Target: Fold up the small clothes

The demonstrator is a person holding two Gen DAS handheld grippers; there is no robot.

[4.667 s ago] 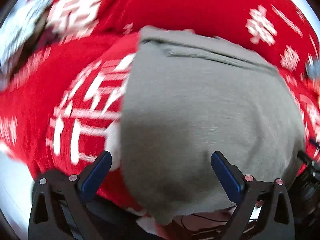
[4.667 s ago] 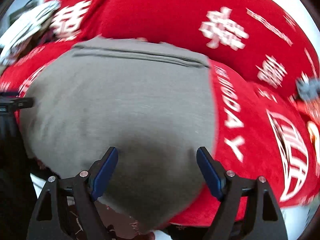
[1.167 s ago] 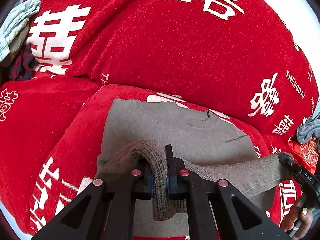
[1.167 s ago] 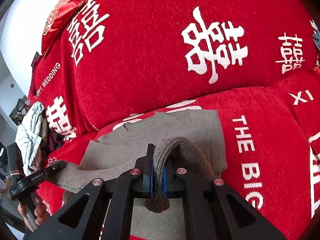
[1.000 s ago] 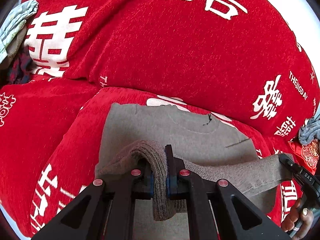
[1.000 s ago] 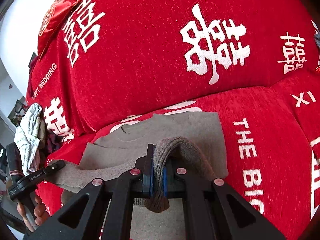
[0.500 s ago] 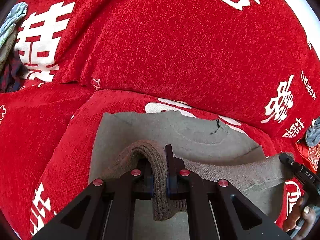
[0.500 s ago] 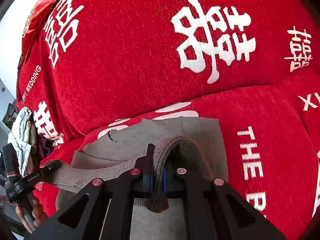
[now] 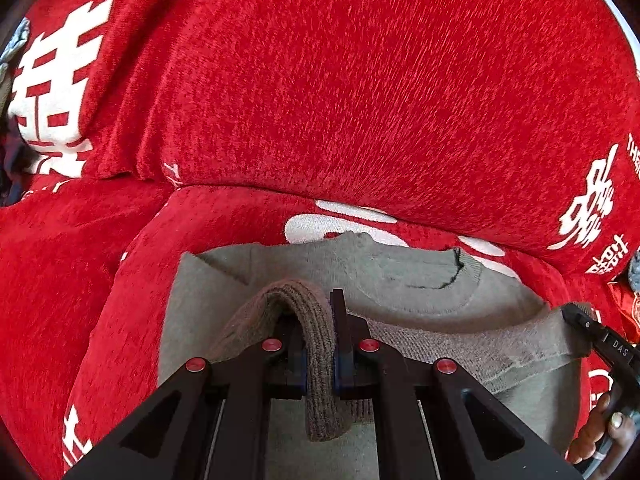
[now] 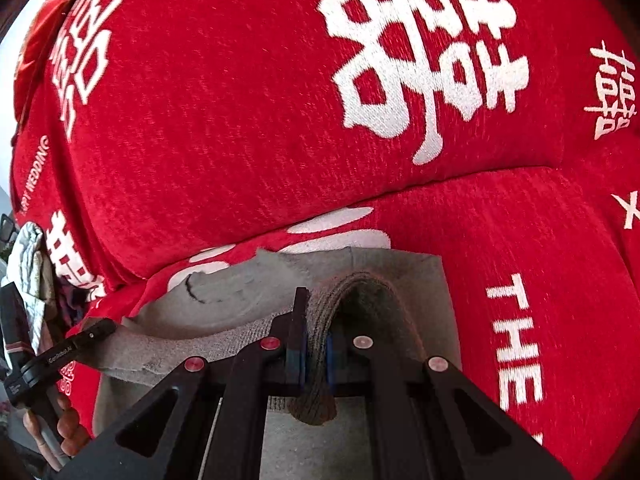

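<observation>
Grey knit sweater half-folded on red sofa cover, hem pinched at two points.

Left gripper (image 9: 320,354) clamped tight on ribbed hem of the sweater (image 9: 420,292); right gripper (image 10: 314,354) clamped likewise on same hem. Hem raised above the sweater's body, stretched as a band between the two grips, darker ribbing bunched into a hump at each. Body lies flat on sofa cover (image 9: 360,100), neckline toward the backrest, its collar edge showing a dark stitched line.
</observation>
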